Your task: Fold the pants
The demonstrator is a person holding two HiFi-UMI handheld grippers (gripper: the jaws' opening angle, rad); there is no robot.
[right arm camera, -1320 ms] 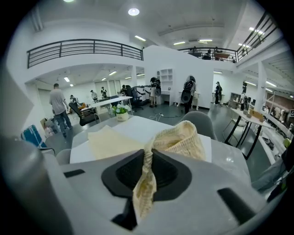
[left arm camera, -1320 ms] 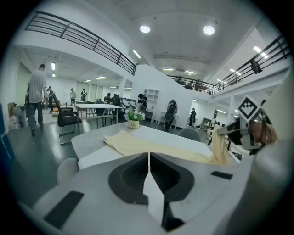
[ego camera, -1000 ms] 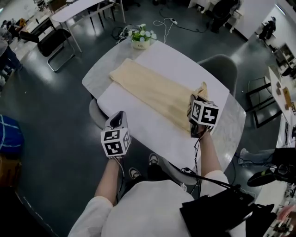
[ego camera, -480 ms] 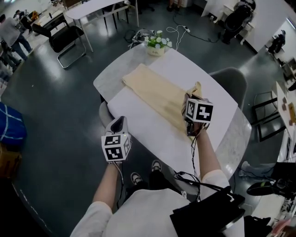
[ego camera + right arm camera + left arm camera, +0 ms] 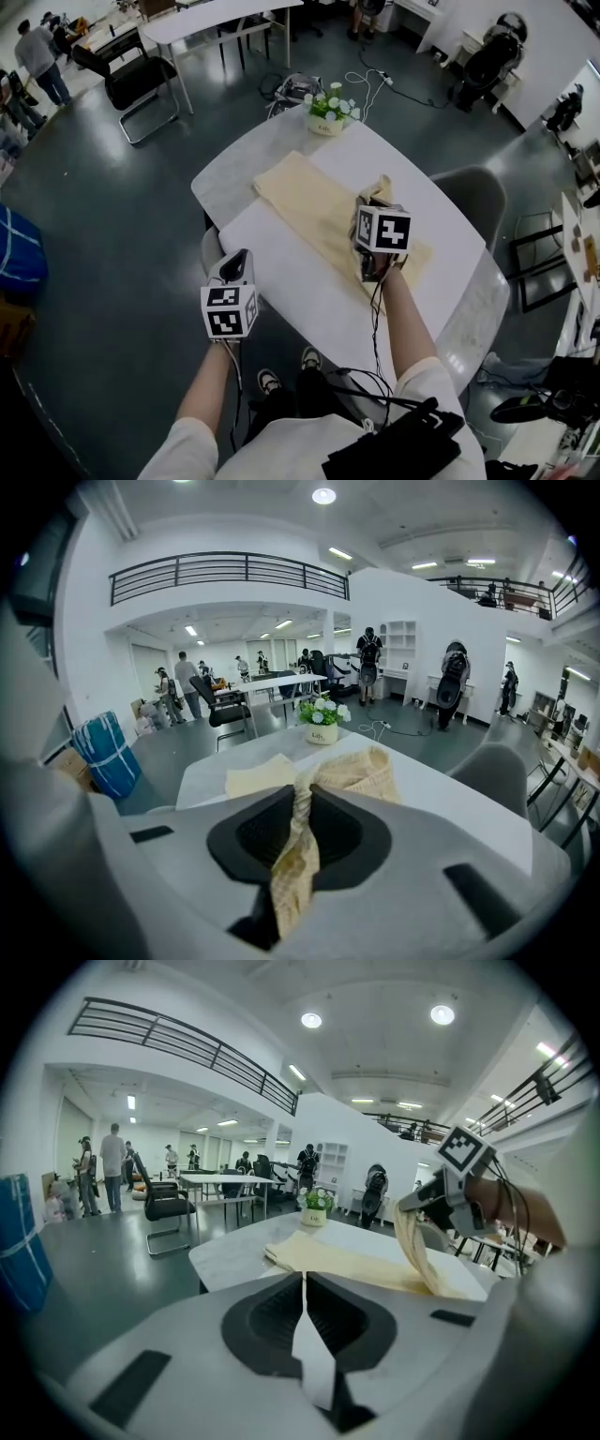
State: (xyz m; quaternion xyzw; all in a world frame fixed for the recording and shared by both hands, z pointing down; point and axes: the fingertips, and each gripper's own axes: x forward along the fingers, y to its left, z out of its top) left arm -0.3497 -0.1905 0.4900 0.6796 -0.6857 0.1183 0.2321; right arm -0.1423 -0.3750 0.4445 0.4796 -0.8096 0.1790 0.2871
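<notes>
Pants [image 5: 309,202], pale yellow, lie on the white surface [image 5: 281,281] in a large open hall with a dark glossy floor [image 5: 112,216], a railed upper gallery [image 5: 225,569] and round ceiling lights [image 5: 311,1020]

One end of the garment rests close to the flower pot [image 5: 326,124], and from the pot the cloth runs lengthwise toward the person. The end farthest from the pot is raised off the surface, bunched between the jaws of the right hand-held gripper [image 5: 298,836], which pinch the fabric tight

A grey chair [image 5: 473,202] stands at the surface's side, beyond the pants from the pot. Farther from the pot are long white tables [image 5: 220,14], a black chair [image 5: 141,89], standing people [image 5: 112,1162] and a blue bundle [image 5: 103,752] strapped in white

The left hand-held gripper [image 5: 305,1335] hangs at the surface's edge, well apart from the pot, its jaws pressed together with no cloth in them

Each gripper carries a cube [image 5: 382,230] of black-and-white square markers. The pot holds white flowers [image 5: 323,710] and green leaves; its small printed label [image 5: 322,734] is too tiny to read
</notes>
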